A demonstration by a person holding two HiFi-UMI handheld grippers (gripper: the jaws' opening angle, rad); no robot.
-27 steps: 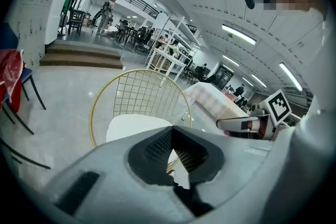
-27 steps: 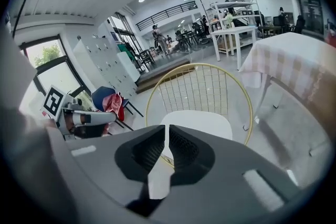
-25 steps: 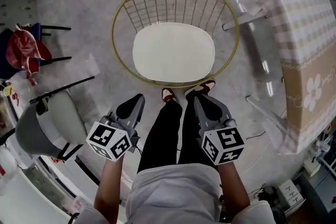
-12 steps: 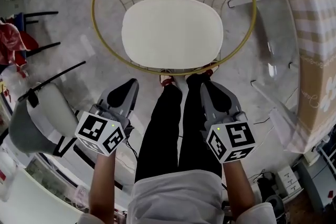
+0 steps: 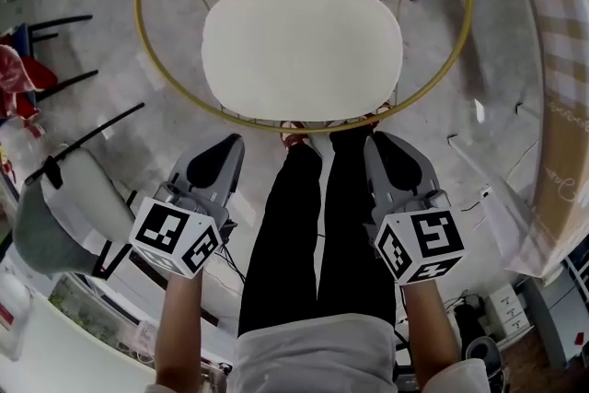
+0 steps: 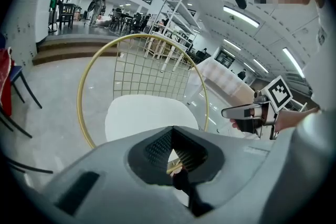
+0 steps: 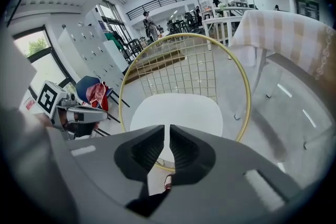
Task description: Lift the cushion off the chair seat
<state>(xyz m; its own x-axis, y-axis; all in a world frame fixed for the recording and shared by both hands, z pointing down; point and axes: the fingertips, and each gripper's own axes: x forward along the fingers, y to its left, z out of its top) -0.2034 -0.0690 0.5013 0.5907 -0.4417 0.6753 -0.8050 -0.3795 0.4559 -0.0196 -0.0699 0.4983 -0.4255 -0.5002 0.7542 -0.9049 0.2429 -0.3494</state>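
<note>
On the seat of a round chair (image 5: 139,5) with a gold wire frame, the white cushion (image 5: 302,49) is seen lying flat, its near edge just inside the front rim and the wire grid of the back rising behind it. Nothing is laid on the cushion, and it is touched by neither tool. Short of the chair's front rim, the left gripper (image 5: 224,154) and the right gripper (image 5: 391,152) are held side by side, one on each side of the person's legs in black trousers (image 5: 317,225), with the red shoes (image 5: 294,141) set at the foot of the chair. The left gripper's jaws are pressed together with nothing caught between them. The right gripper's jaws are parted by a narrow slit only, and nothing is held there; the cushion is seen through the slit, well beyond the tips. A table draped in a checked cloth (image 5: 561,60) is placed to the right of the chair, and a grey chair (image 5: 55,216) to the left of the person.
</note>
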